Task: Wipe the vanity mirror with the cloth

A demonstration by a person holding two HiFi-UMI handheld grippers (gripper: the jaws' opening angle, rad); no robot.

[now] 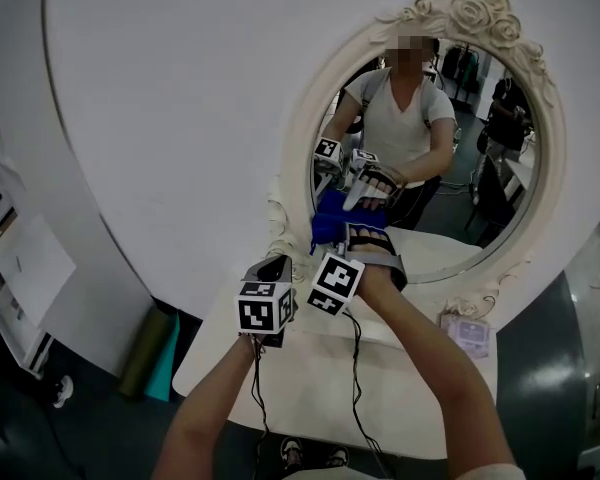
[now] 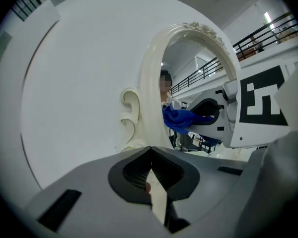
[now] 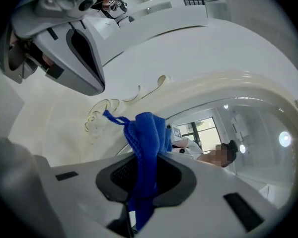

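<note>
An oval vanity mirror with an ornate cream frame [image 1: 298,118] stands on a white table [image 1: 300,378]. My right gripper [image 1: 338,230] is shut on a blue cloth [image 1: 328,218] and holds it against the lower left of the glass [image 1: 460,168]. In the right gripper view the cloth [image 3: 146,143] bunches up out of the jaws of the right gripper [image 3: 144,177], next to the frame [image 3: 228,86]. My left gripper [image 1: 274,266] hovers at the frame's lower left, shut and holding nothing. The left gripper view shows the left gripper [image 2: 151,175], the frame [image 2: 151,83] and the cloth [image 2: 179,119] beyond.
A small pale packet [image 1: 465,333] lies on the table at the mirror's right foot. Rolled green and teal mats [image 1: 155,353] lean by the table's left edge on the floor. A large white round panel [image 1: 180,118] stands behind the mirror.
</note>
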